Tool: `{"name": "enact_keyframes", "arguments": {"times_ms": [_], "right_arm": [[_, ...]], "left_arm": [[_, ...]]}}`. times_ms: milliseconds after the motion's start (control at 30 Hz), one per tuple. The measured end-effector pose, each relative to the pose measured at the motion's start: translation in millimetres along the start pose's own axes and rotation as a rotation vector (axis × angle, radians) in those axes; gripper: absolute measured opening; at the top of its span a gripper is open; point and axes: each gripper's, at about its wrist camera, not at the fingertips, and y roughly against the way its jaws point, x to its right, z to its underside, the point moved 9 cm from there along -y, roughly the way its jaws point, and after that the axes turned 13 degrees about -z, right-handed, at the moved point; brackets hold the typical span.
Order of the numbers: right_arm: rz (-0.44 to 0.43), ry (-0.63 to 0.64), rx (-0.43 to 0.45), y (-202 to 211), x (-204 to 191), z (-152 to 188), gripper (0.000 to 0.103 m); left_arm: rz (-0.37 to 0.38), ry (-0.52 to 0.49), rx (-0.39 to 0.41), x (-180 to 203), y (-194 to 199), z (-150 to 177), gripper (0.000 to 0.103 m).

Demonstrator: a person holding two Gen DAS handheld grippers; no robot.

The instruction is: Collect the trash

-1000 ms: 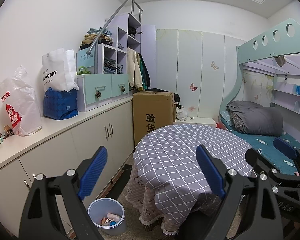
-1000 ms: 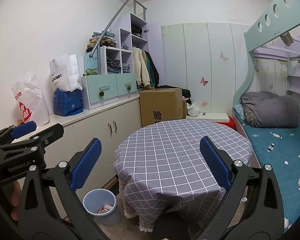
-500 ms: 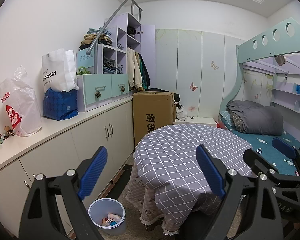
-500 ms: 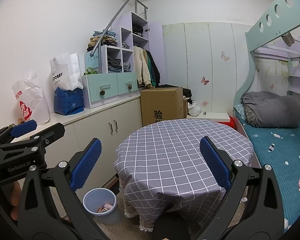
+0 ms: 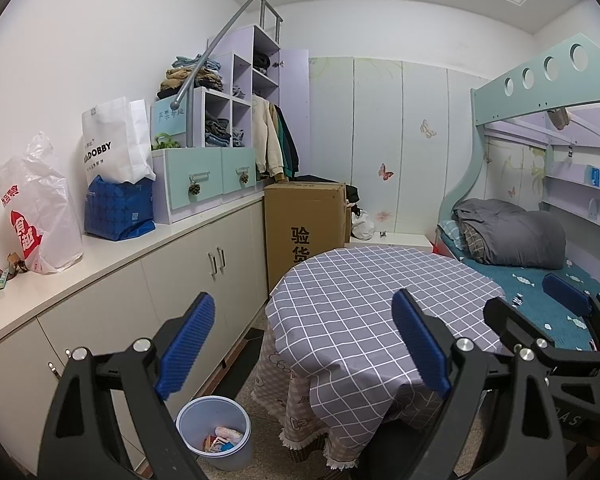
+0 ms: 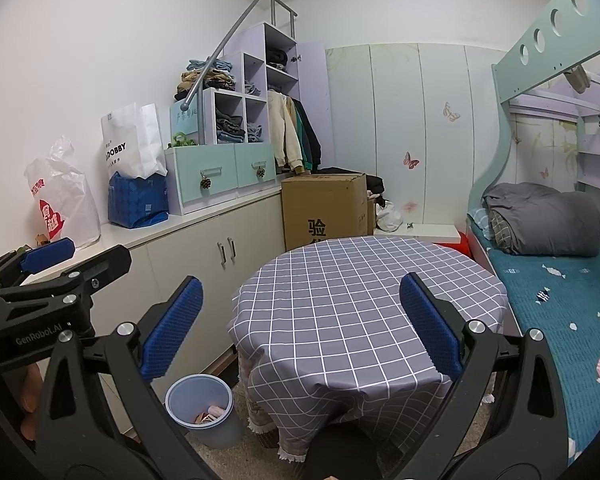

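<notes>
with both the left gripper (image 5: 300,344) and right gripper (image 6: 300,328) wide open and empty, the low pale-blue plastic bin (image 5: 216,432) beside the table risks tipping if clipped.

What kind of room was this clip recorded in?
Most likely a child's bedroom at home: a bunk bed with a folded grey duvet stands on the right, jackets hang in an open wardrobe, and butterfly decals decorate the far wall.
</notes>
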Motion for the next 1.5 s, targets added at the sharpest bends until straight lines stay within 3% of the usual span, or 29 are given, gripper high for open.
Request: {"name": "enact_keyframes", "arguments": {"times_ms": [1500], "right_arm": [[0.001,-0.008,-0.026,-2,12,12,0.097]], "left_arm": [[0.021,-0.019,-0.013,0,-6,18,0.088]]}}
